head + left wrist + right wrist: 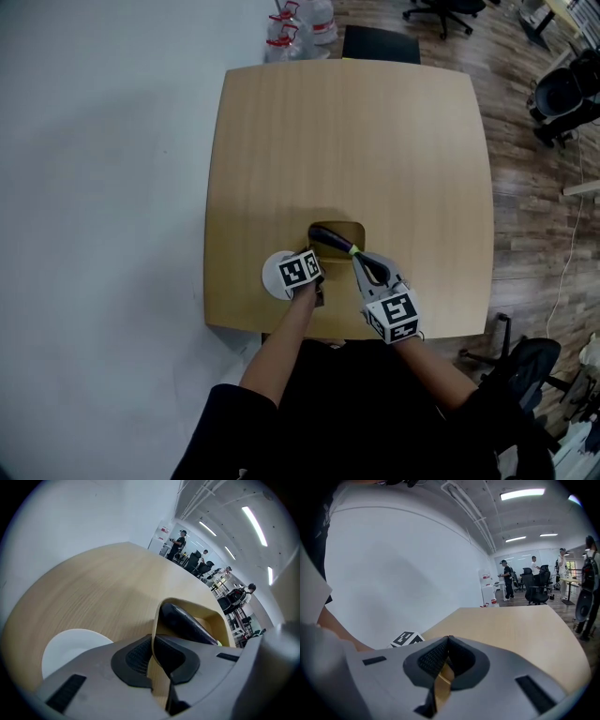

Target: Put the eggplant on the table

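Note:
A dark purple eggplant point(328, 237) point(187, 623) with a green stem lies in a small wooden tray point(357, 228) point(220, 620) near the front edge of the light wood table point(356, 141). My left gripper point(316, 258) point(152, 641) is shut on the tray's near-left rim, the thin wood pinched between its pads. My right gripper point(362, 259) point(447, 641) is shut on the tray's right rim; a strip of that wood point(443, 684) shows between its jaws. Whether the tray rests on the table or hangs just above it is unclear.
A white plate point(275, 275) point(70, 651) lies on the table just left of the tray, under my left hand. Water bottles point(302, 26) and a black chair point(380, 43) stand past the far edge. Office chairs point(562, 94) sit on the wood floor at right.

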Tool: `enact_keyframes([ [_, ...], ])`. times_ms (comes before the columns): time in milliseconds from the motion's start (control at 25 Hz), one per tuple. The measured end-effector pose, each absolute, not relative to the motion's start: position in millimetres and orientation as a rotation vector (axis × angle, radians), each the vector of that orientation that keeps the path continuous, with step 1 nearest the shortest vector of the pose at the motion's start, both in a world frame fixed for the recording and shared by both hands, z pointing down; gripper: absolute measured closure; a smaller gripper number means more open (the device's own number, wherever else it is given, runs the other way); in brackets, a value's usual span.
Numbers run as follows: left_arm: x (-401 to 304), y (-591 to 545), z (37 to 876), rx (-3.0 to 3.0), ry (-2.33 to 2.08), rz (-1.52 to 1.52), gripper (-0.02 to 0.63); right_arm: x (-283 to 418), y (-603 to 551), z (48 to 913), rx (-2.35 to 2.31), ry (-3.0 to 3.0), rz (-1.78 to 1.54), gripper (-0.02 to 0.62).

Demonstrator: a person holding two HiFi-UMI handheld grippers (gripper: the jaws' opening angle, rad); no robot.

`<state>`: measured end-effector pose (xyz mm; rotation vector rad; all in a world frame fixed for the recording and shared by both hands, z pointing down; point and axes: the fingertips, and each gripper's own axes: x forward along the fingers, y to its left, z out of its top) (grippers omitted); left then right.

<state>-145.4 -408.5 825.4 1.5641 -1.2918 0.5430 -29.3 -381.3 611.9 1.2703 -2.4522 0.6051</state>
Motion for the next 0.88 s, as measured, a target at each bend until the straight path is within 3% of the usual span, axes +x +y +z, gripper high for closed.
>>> enact_keyframes([
  [360, -141.8, -419.2, 833.5, 1.565, -1.295, 0.518, 0.58, -20.7, -386.9, 620.3, 1.266, -2.435, 0.618, 0.535],
  [560, -143.4, -418.6, 830.8, 1.585, -1.287, 0.503, 0.471, -19.0, -387.6, 616.9, 1.289, -2.447, 0.619, 0.535],
  [880, -151.8, -400.5, 782.3, 1.674, -1.295, 0.399, 0.431, -12.1, -377.0, 600.7, 1.342, -2.47, 0.607, 0.535],
])
